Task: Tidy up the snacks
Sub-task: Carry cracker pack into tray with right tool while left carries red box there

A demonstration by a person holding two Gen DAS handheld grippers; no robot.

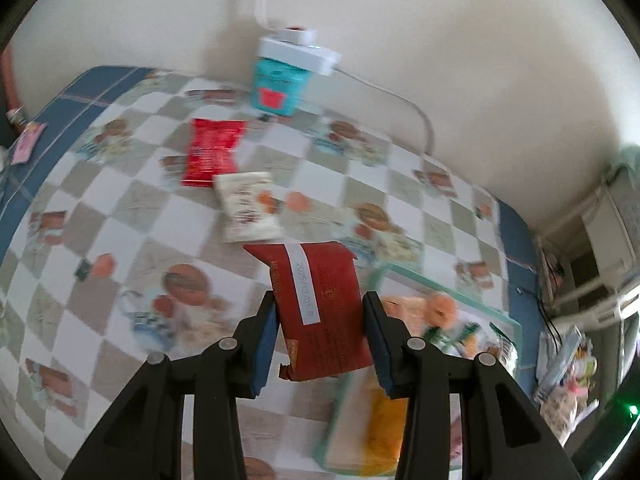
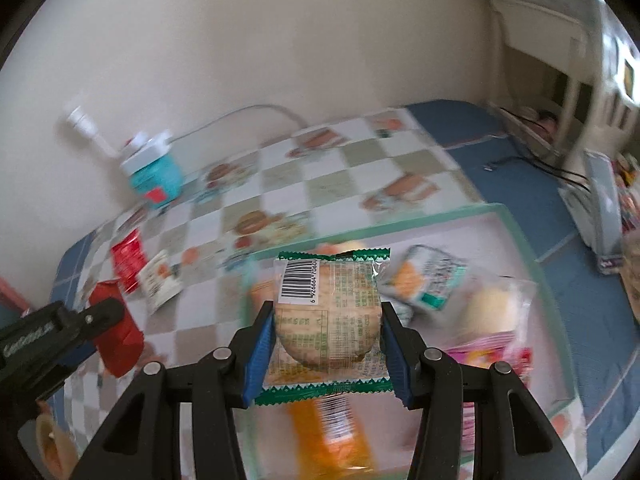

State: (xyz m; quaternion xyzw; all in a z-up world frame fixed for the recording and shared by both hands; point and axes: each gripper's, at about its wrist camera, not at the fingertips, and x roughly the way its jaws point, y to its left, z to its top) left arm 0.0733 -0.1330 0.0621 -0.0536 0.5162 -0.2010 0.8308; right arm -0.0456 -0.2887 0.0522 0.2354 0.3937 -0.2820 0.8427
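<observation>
The left gripper [image 1: 320,336] has its fingers [image 1: 266,342] clamped on the long edges of a dark red snack packet [image 1: 320,312] with a white date sticker, holding it clear of the worktop [image 1: 120,220], over the corner of the green-rimmed tray [image 1: 452,288]. The right gripper [image 2: 328,344] pinches a clear-wrapped round biscuit [image 2: 328,316], green crimped ends and barcode facing up, above the same tray [image 2: 516,236]. Gripping each packet by its side edges keeps it flat, probably so it can be laid down neatly.

The tray sits toward the worktop's near right corner and still holds loose snacks: an orange packet [image 2: 336,432] at its near side, a green-and-white wrapped cake [image 2: 428,280], a clear bag of pale pastry [image 2: 496,308] and a pink packet [image 2: 488,356].

Out on the checked cloth, toward the far left edge, a bright red packet [image 1: 212,152] and a white packet [image 1: 248,208] lie side by side, corners touching, in what looks like a sorted row. Judging by that, both held packets are being carried from the tray to join them. A teal box [image 1: 278,84] stands against the wall at the far edge.
</observation>
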